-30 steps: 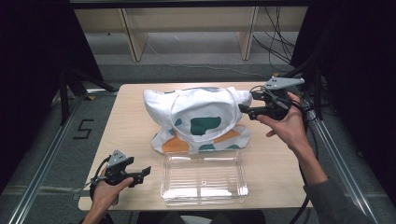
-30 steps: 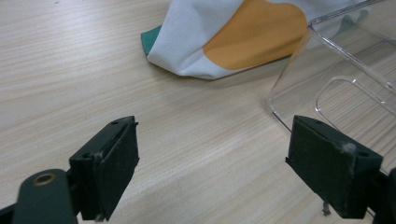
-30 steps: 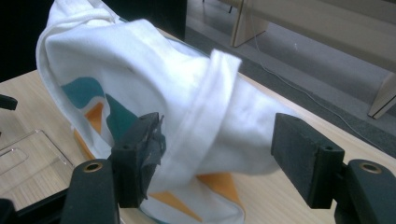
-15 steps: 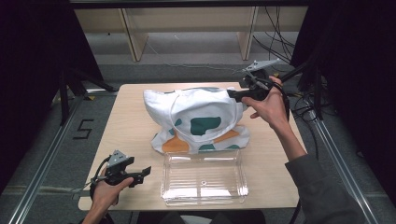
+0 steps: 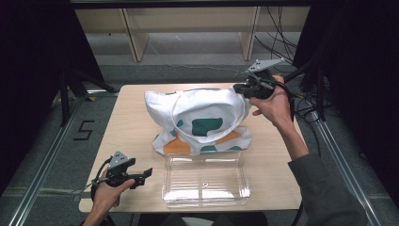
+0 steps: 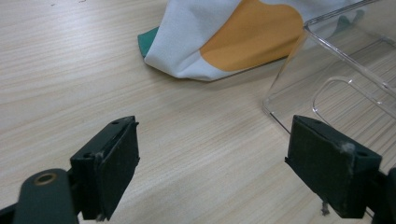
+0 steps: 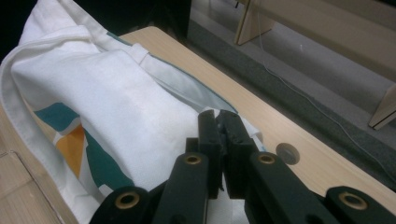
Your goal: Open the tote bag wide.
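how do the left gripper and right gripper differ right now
The left gripper has its jaws wide apart with nothing between them; the right gripper has just closed and is shut on the cloth bag. The left sits at the table's near corner, beside the clear plastic tray; the right is at the far edge. Both are hand-held with black jaws.

clear plastic tray point(image 5: 205, 181), wooden table point(image 5: 136, 122)

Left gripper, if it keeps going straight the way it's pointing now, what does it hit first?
The left gripper, fingers open, points across bare table toward the white, orange and green cloth bag. The bag's near corner probably comes first; the clear plastic container sits just right of that line, though depth is hard to judge.
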Action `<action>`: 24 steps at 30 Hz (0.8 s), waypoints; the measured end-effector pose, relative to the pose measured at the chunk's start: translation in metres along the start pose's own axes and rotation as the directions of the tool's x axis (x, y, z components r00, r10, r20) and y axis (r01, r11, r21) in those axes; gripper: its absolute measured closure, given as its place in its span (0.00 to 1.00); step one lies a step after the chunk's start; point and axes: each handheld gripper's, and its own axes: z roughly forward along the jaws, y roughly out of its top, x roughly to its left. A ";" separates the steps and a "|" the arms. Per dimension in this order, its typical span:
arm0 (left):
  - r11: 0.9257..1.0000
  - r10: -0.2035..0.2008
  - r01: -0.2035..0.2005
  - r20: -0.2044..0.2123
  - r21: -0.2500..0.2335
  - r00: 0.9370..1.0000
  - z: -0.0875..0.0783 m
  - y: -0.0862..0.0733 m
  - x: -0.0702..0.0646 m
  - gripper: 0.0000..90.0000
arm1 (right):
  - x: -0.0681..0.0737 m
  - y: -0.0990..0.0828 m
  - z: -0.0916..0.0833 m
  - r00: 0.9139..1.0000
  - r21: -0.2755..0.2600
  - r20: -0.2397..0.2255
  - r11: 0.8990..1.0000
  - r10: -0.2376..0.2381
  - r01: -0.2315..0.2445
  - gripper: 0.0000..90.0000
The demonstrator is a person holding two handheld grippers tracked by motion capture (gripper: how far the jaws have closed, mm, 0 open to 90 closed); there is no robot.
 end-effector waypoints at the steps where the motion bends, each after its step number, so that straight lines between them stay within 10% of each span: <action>1: 1.000 0.002 -0.002 0.000 0.001 1.000 0.000 0.000 0.000 0.18 | 0.001 0.000 -0.001 1.000 -0.014 0.013 1.000 -0.014 0.015 0.99; 16: 0.992 -0.024 0.031 0.057 -0.124 0.998 -0.019 0.023 -0.006 0.25 | 0.041 0.004 -0.055 0.985 -0.117 -0.056 0.981 -0.162 0.155 0.99; 24: 0.977 0.026 0.000 0.118 -0.212 0.993 -0.022 0.073 -0.016 0.31 | 0.053 -0.008 -0.050 0.975 -0.103 -0.079 0.974 -0.208 0.200 0.99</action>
